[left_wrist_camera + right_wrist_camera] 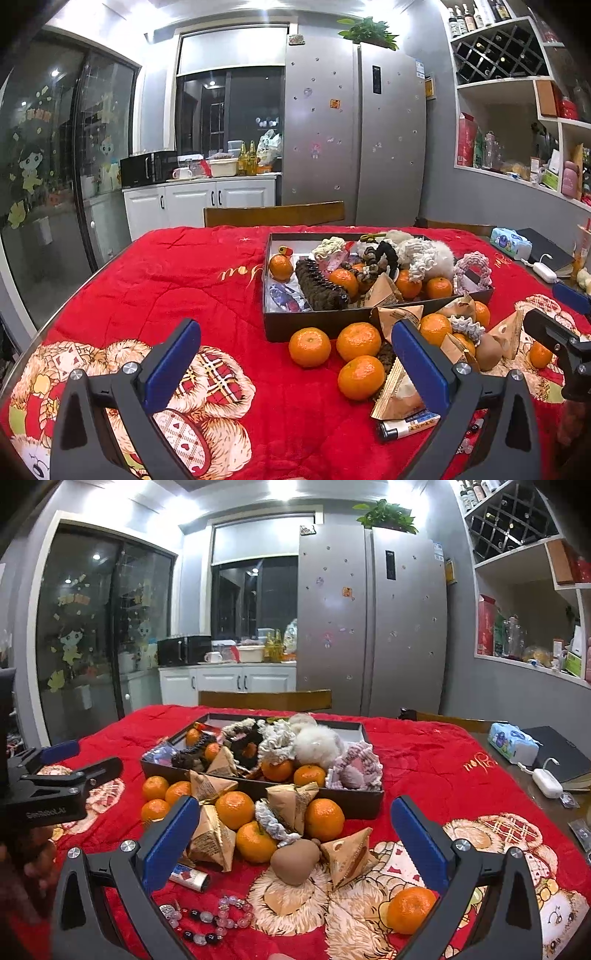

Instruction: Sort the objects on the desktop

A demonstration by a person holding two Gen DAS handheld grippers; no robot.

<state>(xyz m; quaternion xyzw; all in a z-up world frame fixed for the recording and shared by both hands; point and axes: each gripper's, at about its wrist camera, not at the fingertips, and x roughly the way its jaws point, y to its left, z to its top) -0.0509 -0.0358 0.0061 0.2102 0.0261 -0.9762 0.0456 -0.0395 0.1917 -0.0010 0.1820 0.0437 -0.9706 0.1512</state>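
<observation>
Red blanket [424, 753] covers your worktop; the dark tray [354, 805] sits mid-table, loose mandarins [324, 819] heaped against its near wall. Your right gripper [295, 834], jaws released and empty, faces that heap dead ahead; your left gripper [295, 362], equally spread, has it off to its right.

Orange tangerines [235, 809] — red blanket [424, 753]

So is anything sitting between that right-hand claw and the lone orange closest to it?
Nothing visible does. The right gripper is open above the red blanket, and the lone orange lies low on its right side, apart from the pile. The brown gourd-shaped piece and a paper-wrapped packet lie to its left.
</observation>
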